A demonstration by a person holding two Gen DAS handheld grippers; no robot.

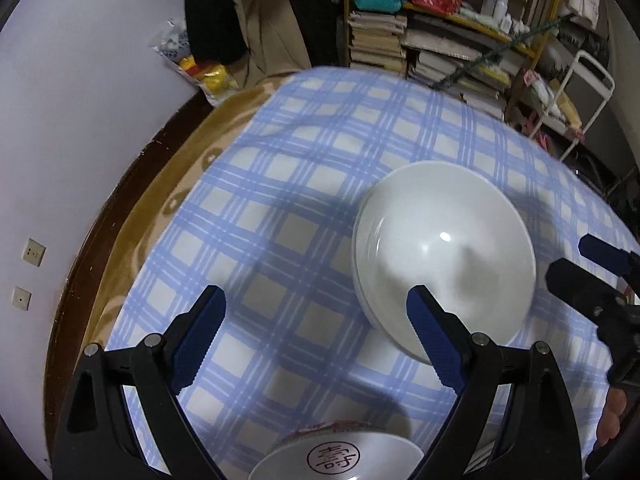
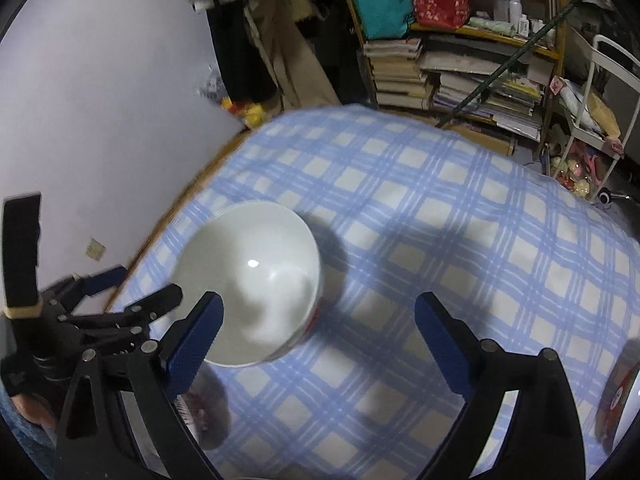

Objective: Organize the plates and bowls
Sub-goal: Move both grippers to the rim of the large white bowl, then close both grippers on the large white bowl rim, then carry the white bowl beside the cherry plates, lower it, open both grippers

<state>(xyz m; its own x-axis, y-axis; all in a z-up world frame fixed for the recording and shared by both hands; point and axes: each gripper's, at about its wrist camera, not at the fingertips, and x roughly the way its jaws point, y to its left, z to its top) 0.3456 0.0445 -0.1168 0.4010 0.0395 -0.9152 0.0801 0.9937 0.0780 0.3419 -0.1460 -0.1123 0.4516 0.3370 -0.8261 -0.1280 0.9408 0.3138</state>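
A stack of white bowls (image 1: pixel 444 252) stands on the blue checked tablecloth (image 1: pixel 280 184); it also shows in the right wrist view (image 2: pixel 252 280), with a red pattern on its outer side. A second white bowl with a red round stamp (image 1: pixel 336 456) sits at the bottom edge, below my left gripper (image 1: pixel 316 320), which is open and empty, its right finger over the stack's near rim. My right gripper (image 2: pixel 320 328) is open and empty, just right of the stack. It shows at the right edge of the left view (image 1: pixel 588 272). The left gripper shows at the left (image 2: pixel 120 288).
A red-patterned dish edge (image 2: pixel 620 396) shows at the far right. Another patterned dish (image 2: pixel 204 412) lies under the right gripper's left finger. The wall (image 1: pixel 80 120) runs along the table's left side. Shelves with books (image 2: pixel 460 76) and a white rack (image 2: pixel 600 120) stand behind the table.
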